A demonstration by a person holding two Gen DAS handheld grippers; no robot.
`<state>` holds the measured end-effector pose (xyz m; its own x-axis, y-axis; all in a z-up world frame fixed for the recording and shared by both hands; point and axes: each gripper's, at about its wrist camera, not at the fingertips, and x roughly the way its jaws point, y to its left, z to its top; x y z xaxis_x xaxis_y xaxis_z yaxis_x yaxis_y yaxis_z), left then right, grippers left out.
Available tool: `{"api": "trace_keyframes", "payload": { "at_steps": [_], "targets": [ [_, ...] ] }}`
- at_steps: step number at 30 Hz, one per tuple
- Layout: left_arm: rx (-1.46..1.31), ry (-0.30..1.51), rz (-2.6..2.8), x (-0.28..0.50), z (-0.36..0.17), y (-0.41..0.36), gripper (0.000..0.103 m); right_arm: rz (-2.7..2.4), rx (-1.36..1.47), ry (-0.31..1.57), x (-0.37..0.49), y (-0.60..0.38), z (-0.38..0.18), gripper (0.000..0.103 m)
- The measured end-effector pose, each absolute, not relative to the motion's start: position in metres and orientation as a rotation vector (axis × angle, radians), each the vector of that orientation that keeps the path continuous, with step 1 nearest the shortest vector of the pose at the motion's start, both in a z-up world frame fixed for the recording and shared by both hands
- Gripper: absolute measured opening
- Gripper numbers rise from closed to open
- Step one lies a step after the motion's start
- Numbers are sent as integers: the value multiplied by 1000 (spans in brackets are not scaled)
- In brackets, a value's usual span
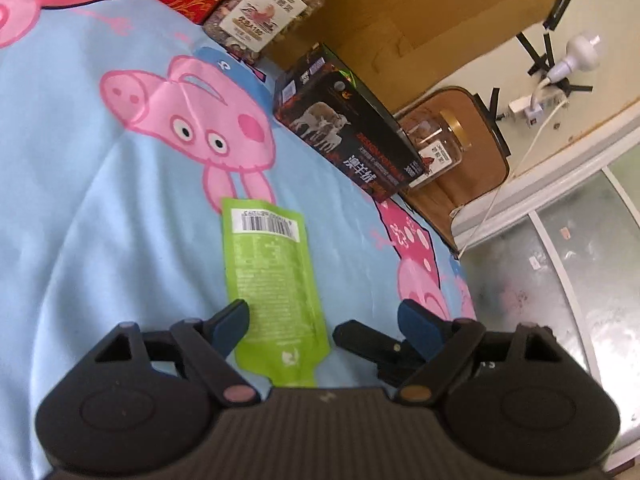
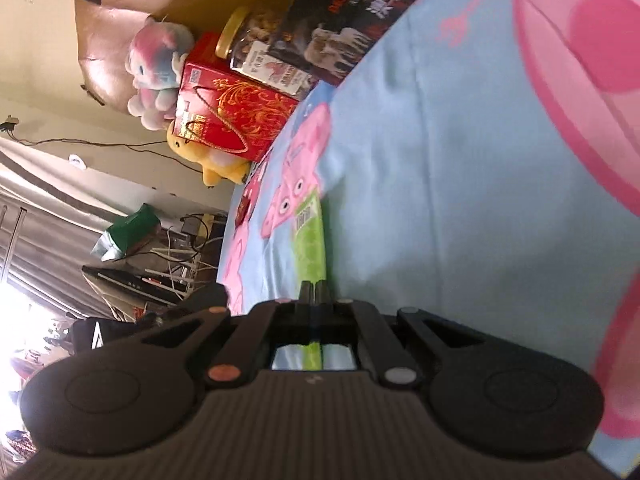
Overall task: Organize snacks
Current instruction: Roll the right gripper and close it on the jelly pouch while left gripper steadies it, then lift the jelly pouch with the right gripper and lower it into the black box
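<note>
Left gripper [image 1: 322, 322]: jaws wide apart, holding nothing, straddling the green snack pouch [image 1: 272, 280].
Right gripper [image 2: 314, 294]: jaws closed on the pouch's edge.
Pouch: flat on cartoon-pig bedsheet [image 1: 80, 200], barcode up.
Black box [image 1: 348, 136]: reads "DESIGN FOR".
Nut jar [image 1: 268, 12]: behind box.

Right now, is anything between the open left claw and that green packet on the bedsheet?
Nothing visible. The left gripper is open right over the green snack pouch, while the right gripper already pinches the pouch's near end.
</note>
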<state>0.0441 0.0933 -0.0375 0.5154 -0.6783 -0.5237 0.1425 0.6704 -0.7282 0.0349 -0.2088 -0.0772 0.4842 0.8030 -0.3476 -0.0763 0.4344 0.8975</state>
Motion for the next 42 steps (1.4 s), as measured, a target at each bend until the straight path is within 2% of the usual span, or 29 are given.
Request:
{"api": "trace_keyframes", "payload": {
  "at_steps": [2,3,8,24,28,34,35,37,38,39,40,41,42],
  "targets": [
    [-676,902,-515,44,-40,96,84,650,937,888,31,-209,-73,3],
    [-675,898,-514,44,-41,99,83,646,902,874,30,-207,-69,8],
    [-653,889,-497,42,-42,100,74,614,751,852,26,-196,-60,9],
    [-632,885,-506,41,-40,99,75,650,766,883,44,-176,-67,9],
    [-677,889,-514,38,-39,109,83,663,950,899,46,-193,-77,5],
    [-794,871,-615,40,-38,106,83,703,1245,894,44,-234,-92,4],
    [-813,868,-636,42,-37,103,81,727,1284,893,44,-237,-94,4],
    [-816,863,-647,46,-33,95,68,776,1341,889,41,-239,-95,4],
    [-813,863,-657,49,-31,91,49,794,1347,885,40,-239,-94,4],
    [-813,871,-666,53,-28,87,37,805,1338,881,39,-239,-90,4],
    [-803,873,-654,56,-26,83,33,811,1317,875,38,-239,-86,4],
    [-783,871,-642,59,-22,79,24,807,1293,857,39,-240,-80,5],
    [-765,869,-644,64,-18,75,25,802,1274,838,41,-243,-74,5]
  ]
}}
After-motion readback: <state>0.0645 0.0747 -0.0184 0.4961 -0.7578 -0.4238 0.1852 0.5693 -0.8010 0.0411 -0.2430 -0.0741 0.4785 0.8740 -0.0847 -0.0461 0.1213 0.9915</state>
